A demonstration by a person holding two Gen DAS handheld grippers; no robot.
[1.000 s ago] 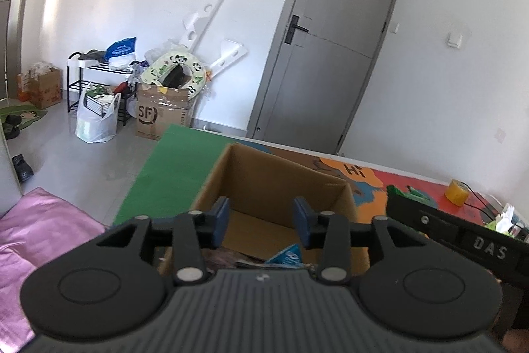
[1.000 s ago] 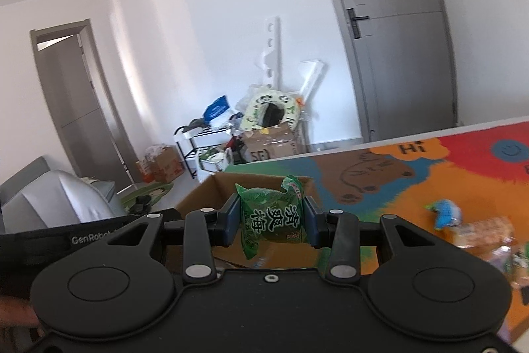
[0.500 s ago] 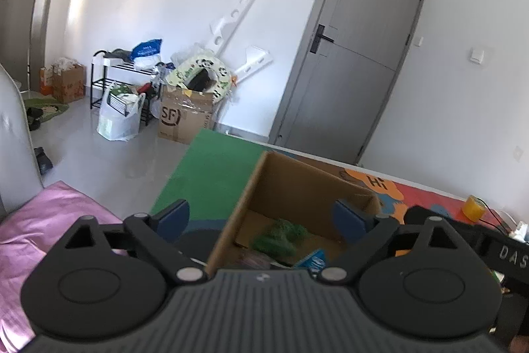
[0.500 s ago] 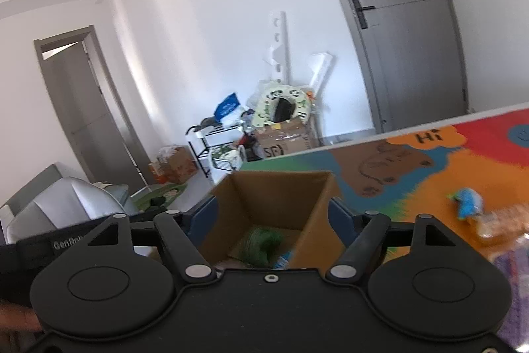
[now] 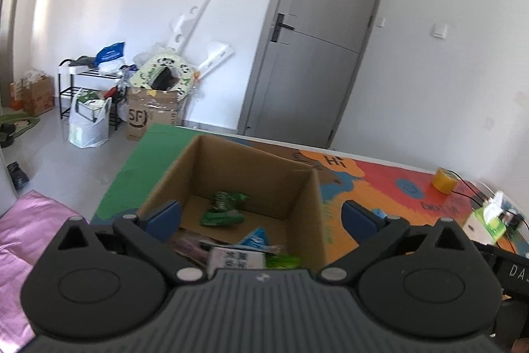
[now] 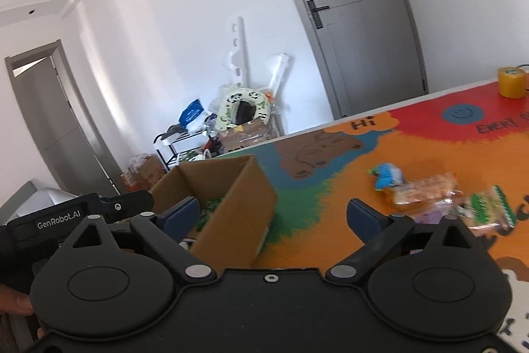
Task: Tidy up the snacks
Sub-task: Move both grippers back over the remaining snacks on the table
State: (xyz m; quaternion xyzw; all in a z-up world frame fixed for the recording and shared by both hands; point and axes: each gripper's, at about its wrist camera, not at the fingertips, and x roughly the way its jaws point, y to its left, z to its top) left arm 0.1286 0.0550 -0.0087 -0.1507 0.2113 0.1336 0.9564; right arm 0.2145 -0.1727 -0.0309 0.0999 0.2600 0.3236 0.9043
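Lying in the cardboard box (image 5: 251, 174): a green snack packet (image 5: 224, 209) on its floor, plus a blue-and-white pack (image 5: 256, 235), a white labelled pack (image 5: 236, 257) and a dark wrapper (image 5: 188, 247) nearer the camera. Counts as the finished share, roughly half by the look of it. Sits near the green end of the worktop (image 6: 330, 210), close to its left edge.

Waiting out on the orange middle of the worktop, well apart from the box: a blue-wrapped snack (image 6: 386, 176), a clear bag of brownish biscuits (image 6: 426, 192), a green-and-white packet (image 6: 492, 209), and something purplish beneath them, too blurred to name. Probably a few more trips needed.

Left gripper (image 5: 261, 215) spread wide above the box, nothing between the blue pads, jaws just having opened. Right gripper (image 6: 272, 214) likewise gaping and empty, jaws just having opened, straddling the box's right corner and aimed toward the loose pile.

Farther off, a roll of yellow tape (image 6: 512, 81) at the far edge; no part of the job.
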